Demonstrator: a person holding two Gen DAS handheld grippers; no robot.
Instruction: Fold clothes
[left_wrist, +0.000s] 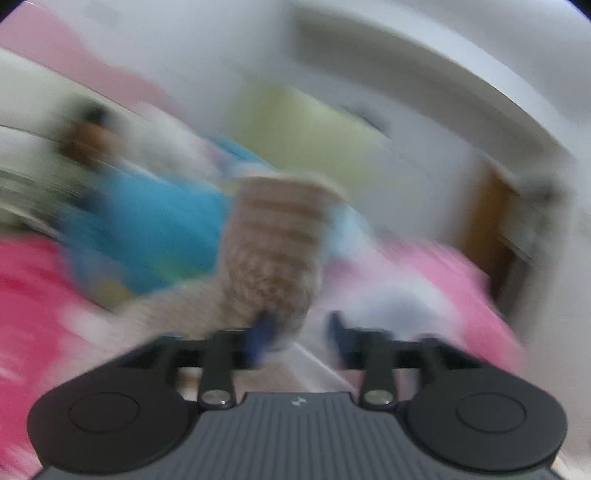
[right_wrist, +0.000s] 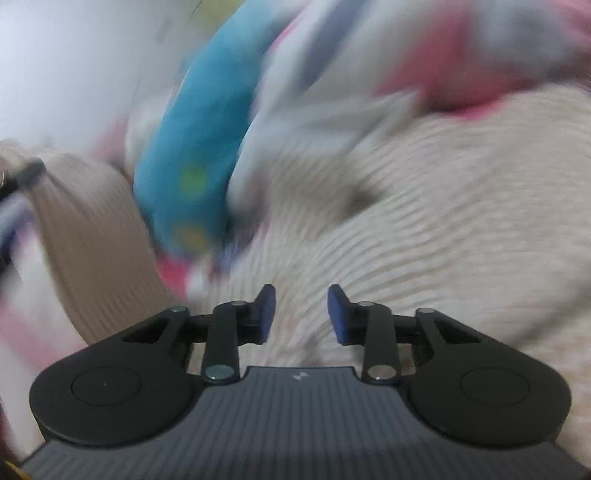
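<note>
Beige ribbed garment upright, long axis vertical

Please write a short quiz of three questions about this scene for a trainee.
1. True or false: the right gripper has a gap between its fingers.
2. What colour is the ribbed sweater? A) beige B) black C) green
3. In the right wrist view, which garment lies left of the sweater's wide part?

Key: 1 true. 2 A. 3 the blue garment.
</note>
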